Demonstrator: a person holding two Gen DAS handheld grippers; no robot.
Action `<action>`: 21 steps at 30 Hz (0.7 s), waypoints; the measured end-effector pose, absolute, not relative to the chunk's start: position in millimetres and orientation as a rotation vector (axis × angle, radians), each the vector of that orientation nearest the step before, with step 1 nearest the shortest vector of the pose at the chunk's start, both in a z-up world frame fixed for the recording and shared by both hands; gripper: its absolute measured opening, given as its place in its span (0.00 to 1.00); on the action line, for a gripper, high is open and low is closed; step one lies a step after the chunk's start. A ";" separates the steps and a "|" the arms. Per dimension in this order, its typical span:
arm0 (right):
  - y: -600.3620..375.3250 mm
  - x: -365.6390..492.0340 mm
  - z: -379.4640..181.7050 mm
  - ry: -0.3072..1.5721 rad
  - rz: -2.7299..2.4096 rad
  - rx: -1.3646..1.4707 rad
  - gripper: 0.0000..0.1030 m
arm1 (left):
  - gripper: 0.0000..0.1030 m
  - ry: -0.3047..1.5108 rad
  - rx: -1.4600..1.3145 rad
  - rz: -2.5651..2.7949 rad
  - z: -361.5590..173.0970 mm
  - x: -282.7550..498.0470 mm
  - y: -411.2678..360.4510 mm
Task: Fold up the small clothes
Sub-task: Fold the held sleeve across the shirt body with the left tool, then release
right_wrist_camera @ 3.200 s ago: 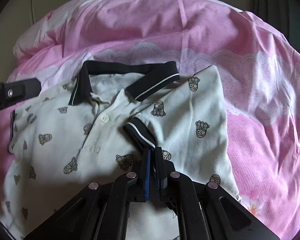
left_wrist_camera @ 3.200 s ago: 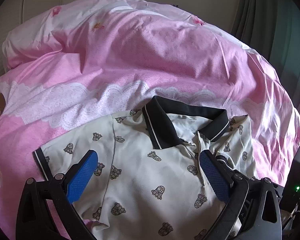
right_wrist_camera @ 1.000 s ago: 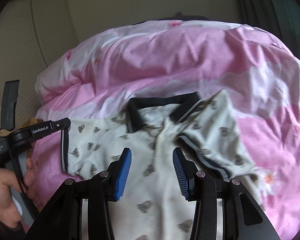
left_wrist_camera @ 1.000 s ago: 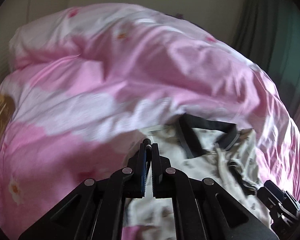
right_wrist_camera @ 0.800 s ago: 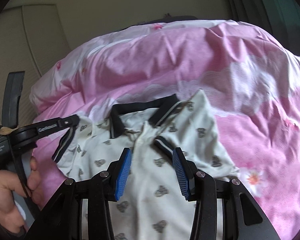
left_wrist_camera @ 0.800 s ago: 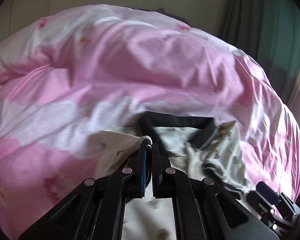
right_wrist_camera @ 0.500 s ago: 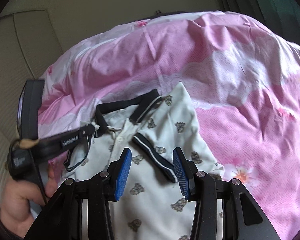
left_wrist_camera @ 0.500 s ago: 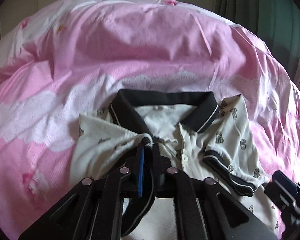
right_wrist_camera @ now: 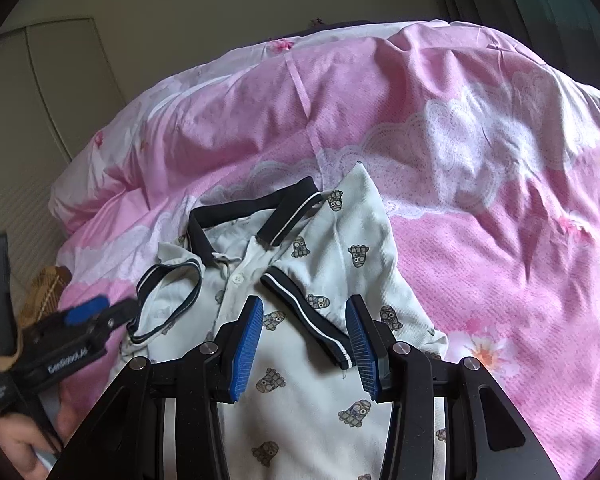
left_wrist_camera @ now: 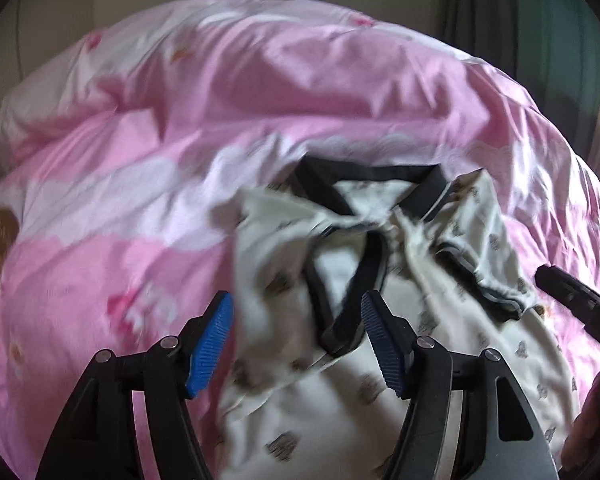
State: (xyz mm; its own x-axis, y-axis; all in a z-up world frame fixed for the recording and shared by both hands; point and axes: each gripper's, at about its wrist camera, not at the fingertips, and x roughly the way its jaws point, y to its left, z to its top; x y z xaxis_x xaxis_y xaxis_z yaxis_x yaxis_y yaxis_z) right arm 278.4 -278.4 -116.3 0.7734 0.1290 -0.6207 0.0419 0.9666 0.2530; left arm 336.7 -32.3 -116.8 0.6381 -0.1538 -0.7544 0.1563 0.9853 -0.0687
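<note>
A small white polo shirt (right_wrist_camera: 340, 264) with cartoon prints and a dark collar (left_wrist_camera: 364, 176) lies face up on a pink duvet. Both sleeves are folded inward over the chest: the left sleeve (right_wrist_camera: 168, 292) with its dark cuff (left_wrist_camera: 348, 280), and the right sleeve (right_wrist_camera: 320, 320). My left gripper (left_wrist_camera: 296, 300) hovers over the left sleeve. Its jaws are opening, and its pads do not press the cloth. It also shows from the side as the left gripper (right_wrist_camera: 112, 312). My right gripper (right_wrist_camera: 305, 304) stands open above the right cuff, holding nothing. Its tip shows as the right gripper (left_wrist_camera: 560, 284).
The pink duvet (right_wrist_camera: 480, 208) is rumpled and covers the whole bed, rising into a mound behind the shirt. A brown woven object (right_wrist_camera: 46, 288) lies at the bed's left edge. A pale wall stands behind and a green curtain (left_wrist_camera: 540, 32) at the right. A hand (right_wrist_camera: 20, 440) holds the left gripper.
The left gripper, shut on the left sleeve, carried it rightwards onto the shirt's front, then opened and let it go. The right gripper stayed open, shifting a little.
</note>
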 end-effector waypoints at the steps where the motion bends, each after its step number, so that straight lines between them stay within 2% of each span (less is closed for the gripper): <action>1: -277.3 278.4 -117.1 0.692 0.049 0.259 0.43 | 0.63 0.877 -0.036 -0.184 -121.9 337.1 -26.4; 4: -274.3 277.3 -119.1 0.704 0.052 0.251 0.43 | 0.62 0.876 -0.102 -0.241 -125.3 335.6 -28.7; 9: -274.3 274.9 -119.0 0.708 0.046 0.241 0.43 | 0.60 0.872 -0.055 -0.318 -126.5 330.7 -59.2; 15: -280.0 274.4 -118.4 0.709 0.031 0.248 0.43 | 0.43 0.921 -0.095 -0.336 -141.0 328.3 -63.0; 21: -282.8 274.6 -117.5 0.711 0.027 0.251 0.43 | 0.43 0.909 -0.069 -0.336 -130.7 321.1 -64.5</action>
State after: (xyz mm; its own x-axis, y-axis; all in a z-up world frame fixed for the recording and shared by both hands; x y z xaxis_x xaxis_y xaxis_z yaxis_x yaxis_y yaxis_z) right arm 274.6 -282.8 -117.5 0.7584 0.1098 -0.6424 0.0601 0.9697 0.2367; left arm 321.1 -64.5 -130.7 0.5658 -0.3148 -0.7621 0.2571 0.9455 -0.1997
